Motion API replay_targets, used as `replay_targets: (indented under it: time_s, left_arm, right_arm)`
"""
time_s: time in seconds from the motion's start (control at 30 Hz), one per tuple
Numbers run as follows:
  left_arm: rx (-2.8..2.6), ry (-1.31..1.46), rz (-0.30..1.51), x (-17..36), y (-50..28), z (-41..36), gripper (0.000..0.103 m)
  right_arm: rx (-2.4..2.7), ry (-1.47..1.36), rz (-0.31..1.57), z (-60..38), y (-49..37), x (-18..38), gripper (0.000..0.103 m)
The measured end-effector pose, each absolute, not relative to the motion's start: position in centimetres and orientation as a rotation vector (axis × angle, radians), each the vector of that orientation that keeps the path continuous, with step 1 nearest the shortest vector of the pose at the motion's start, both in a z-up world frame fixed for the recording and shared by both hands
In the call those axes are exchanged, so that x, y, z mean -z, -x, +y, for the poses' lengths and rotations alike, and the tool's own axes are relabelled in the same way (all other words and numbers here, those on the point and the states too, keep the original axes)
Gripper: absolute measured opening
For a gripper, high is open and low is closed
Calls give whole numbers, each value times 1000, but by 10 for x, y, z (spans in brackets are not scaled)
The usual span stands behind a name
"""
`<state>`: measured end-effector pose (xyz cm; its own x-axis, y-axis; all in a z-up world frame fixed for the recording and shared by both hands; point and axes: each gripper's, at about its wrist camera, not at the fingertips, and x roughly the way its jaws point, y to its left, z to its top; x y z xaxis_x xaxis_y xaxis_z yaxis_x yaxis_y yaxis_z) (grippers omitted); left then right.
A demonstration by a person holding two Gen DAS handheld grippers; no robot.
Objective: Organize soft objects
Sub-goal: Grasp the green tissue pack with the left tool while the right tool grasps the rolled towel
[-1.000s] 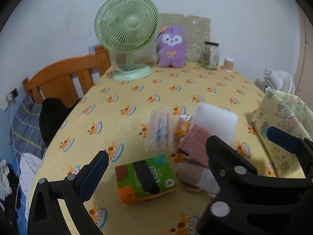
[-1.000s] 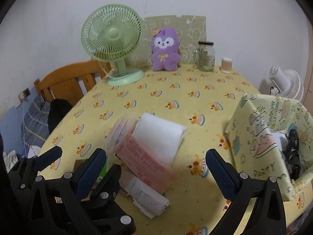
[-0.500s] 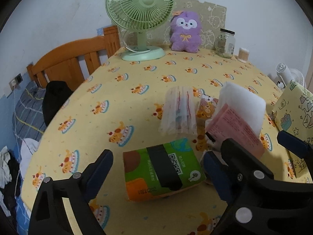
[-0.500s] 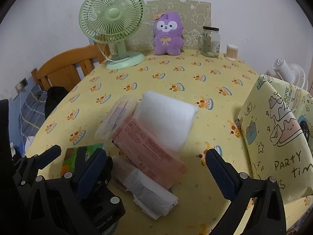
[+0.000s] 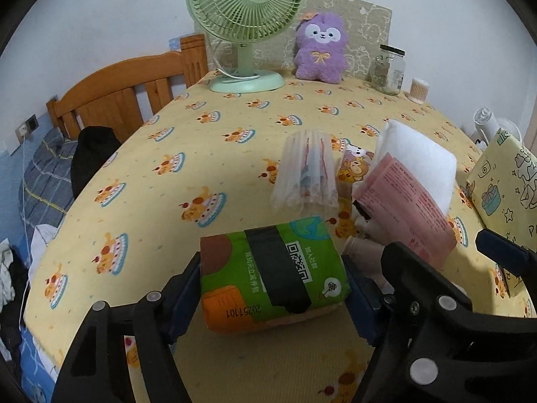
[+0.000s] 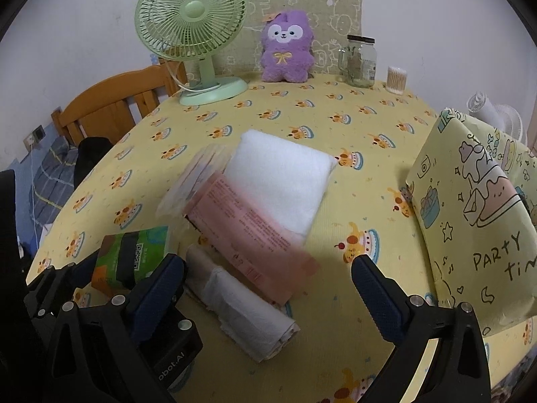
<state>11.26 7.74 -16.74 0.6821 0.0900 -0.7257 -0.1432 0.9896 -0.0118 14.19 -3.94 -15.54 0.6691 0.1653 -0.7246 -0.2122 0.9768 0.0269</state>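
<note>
Tissue pack (image 5: 273, 273) between left gripper (image 5: 272, 288) fingers, near table edge; grasp step.
Party bag (image 6: 470, 208) stands open at the right edge of the table (image 5: 235, 141), likely the drop spot. Soft pile sits mid-table: white pad (image 6: 278, 181), pink pack (image 6: 248, 231) on top of it, rolled cloths (image 6: 241, 305) in front, clear sleeve pack (image 5: 307, 171) left of them. Left jaws sit against both short ends of the green-orange pack, apparently clamped; pack on the cloth or barely off it, cannot tell. Its long axis runs left-right across the jaws, printed face up, orange edge toward the camera. Advice: squeeze only until the wrap dents, lift straight up, clear the rolls before swinging right. Right gripper (image 6: 268, 282) is spread wide, empty, over the rolls.
</note>
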Motion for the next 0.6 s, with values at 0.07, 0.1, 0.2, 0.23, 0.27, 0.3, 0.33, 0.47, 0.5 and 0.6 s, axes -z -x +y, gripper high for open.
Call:
replay_targets:
  time_s: [0.07,0.1,0.2,0.23,0.27,0.3,0.33,0.47,0.5,0.6]
  left_arm:
    - [-147,69,808,166,-108,79,78]
    - [-154,69,807,165,-105,80,78]
    - [-161,66,806,165,-97,81,78]
    - [-161,63,806,165,-95,79,77]
    - [-161,56,810,166,-93,78,77]
    - [-150,55,812,167,-92,77,77]
    - [-120,55,817,168,-90,74,77]
    - [-84,41,810,170,-88,66,78]
    - [-80,40,810,170,-88,66,78]
    - [-77,44,809,171,-87,65,78]
  right_arm:
    - [-240,67,804,-37,-137,154,96]
    - [-249,69,802,-35,-135,153,94]
    - [-263,64,800,-34,-129,153,90]
    - [-267,62,806,-34,-127,154,89]
    - [-271,57,814,-34,-125,156,87]
    - [-273,54,816,-34,-124,157,85]
    - [-267,55,816,-34,-123,159,83]
    - [-238,40,828,-38,-121,165,80]
    - [-235,39,829,-39,-120,166,78]
    - [-238,43,826,-40,-118,166,77]
